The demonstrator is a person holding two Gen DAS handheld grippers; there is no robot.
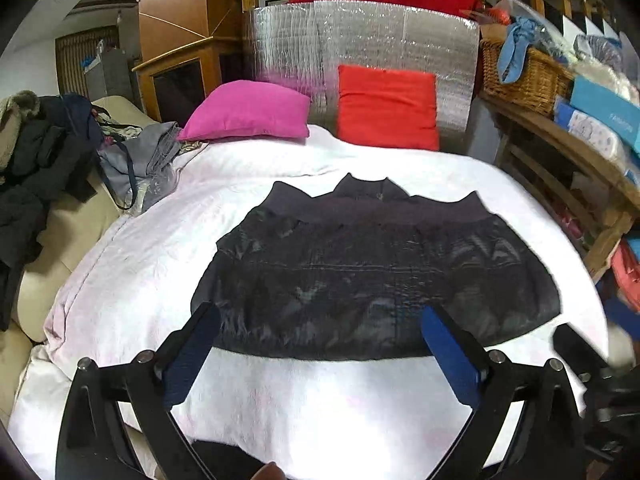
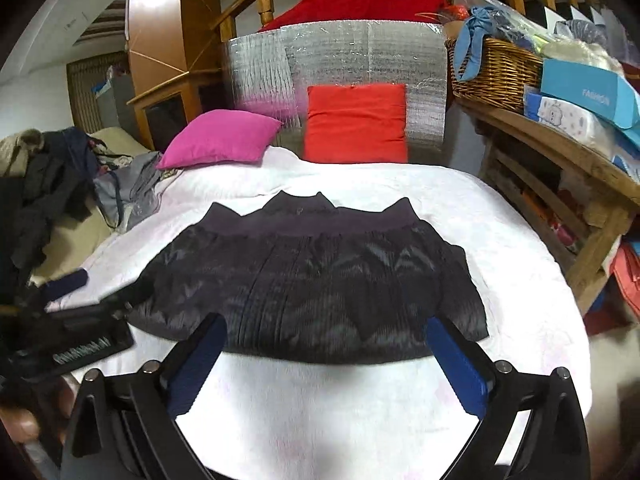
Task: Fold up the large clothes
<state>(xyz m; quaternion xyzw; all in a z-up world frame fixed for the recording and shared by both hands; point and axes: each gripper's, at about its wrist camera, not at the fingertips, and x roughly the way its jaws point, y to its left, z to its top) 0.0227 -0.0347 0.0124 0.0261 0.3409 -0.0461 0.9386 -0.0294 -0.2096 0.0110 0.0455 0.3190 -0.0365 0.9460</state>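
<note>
Garment: a dark, shiny padded jacket (image 1: 372,276) lay spread flat across the middle of the white bedcover (image 1: 132,264), its collar end pointing toward the pillows and its near hem facing both cameras.
Left tool: the left tool (image 1: 320,312) stood wide apart over the near hem, blue pads (image 1: 452,356) showing, gripping nothing.
Right tool: the right tool (image 2: 324,324) was likewise spread wide above the hem on its side, with nothing between its fingers.
Bed head: a pink pillow (image 1: 248,112) and a red cushion (image 1: 388,106) rested against a silver foil panel (image 1: 360,36).
Left side: a heap of dark clothes (image 1: 36,152) and a grey bag (image 1: 140,164) sat beside the bed.
Right side: a wicker basket (image 2: 496,68) and boxes (image 2: 584,92) crowded a wooden shelf (image 2: 560,152).
</note>
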